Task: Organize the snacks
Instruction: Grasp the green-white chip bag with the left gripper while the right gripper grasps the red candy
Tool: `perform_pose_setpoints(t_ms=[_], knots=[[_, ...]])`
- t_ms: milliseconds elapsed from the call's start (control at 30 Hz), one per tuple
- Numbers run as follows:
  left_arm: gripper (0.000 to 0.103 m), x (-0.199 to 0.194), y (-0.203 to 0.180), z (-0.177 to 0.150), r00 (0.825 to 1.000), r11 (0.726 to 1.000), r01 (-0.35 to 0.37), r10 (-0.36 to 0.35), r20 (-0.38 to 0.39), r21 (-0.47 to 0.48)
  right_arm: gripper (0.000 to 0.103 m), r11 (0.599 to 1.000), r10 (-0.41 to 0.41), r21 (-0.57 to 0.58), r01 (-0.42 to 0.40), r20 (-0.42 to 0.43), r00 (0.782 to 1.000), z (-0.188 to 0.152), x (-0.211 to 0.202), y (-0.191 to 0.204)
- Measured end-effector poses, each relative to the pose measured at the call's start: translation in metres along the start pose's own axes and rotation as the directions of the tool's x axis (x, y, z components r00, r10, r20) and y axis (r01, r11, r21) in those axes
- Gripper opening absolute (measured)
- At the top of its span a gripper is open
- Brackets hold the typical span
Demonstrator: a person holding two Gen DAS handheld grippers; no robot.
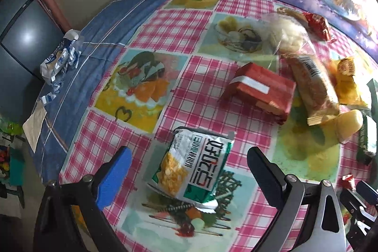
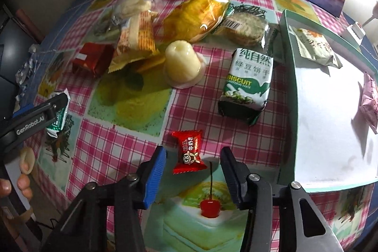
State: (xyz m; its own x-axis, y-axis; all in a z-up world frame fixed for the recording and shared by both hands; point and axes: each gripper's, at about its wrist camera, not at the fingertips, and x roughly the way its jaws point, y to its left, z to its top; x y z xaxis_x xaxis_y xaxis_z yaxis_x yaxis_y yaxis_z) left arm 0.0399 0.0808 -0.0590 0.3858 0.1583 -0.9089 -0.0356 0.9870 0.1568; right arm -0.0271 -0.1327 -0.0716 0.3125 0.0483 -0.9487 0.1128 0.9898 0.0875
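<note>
A table covered in a pink-checked oilcloth printed with fruit and cakes (image 2: 189,110) fills the view, and a shallow white box with a mint-green rim (image 2: 287,77) sits at its right side, already holding a couple of wrapped snacks. A heap of loose packets lies toward the back. Nearer, the left gripper (image 1: 189,164) hangs above a green and silver foil snack packet (image 1: 191,167), its fingers wide apart on either side, not touching. The right gripper (image 2: 192,169) straddles a small red wrapped candy (image 2: 187,151) lying flat on the cloth, fingers partly closed but clear of the wrapper. To grip well, I'd judge the right fingers should sink lower, centre on the candy's body rather than its crimped ends, then close gently.
</note>
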Motion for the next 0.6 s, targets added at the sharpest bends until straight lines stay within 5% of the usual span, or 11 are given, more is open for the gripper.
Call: perform_pose_setpoints(t_ms=[167,300,600], knots=[[0.09,0.01,0.002,-0.001,1.0,1.0,0.001,-0.001,-0.014,0.002,0.032,1.0,-0.019,-0.024,0.019,0.0,1.0,-0.001,0.001,0.003],[0.062,0.013,0.003,-0.001,0.999,1.0,0.028,-0.028,-0.018,-0.007,0.029,0.999,-0.029,-0.032,0.029,0.007,1.0,-0.002,0.002,0.006],[0.051,0.008,0.0,-0.001,0.999,0.999,0.035,-0.035,0.003,0.004,0.029,0.999,-0.03,-0.013,0.031,0.018,0.999,0.0,-0.001,0.002]])
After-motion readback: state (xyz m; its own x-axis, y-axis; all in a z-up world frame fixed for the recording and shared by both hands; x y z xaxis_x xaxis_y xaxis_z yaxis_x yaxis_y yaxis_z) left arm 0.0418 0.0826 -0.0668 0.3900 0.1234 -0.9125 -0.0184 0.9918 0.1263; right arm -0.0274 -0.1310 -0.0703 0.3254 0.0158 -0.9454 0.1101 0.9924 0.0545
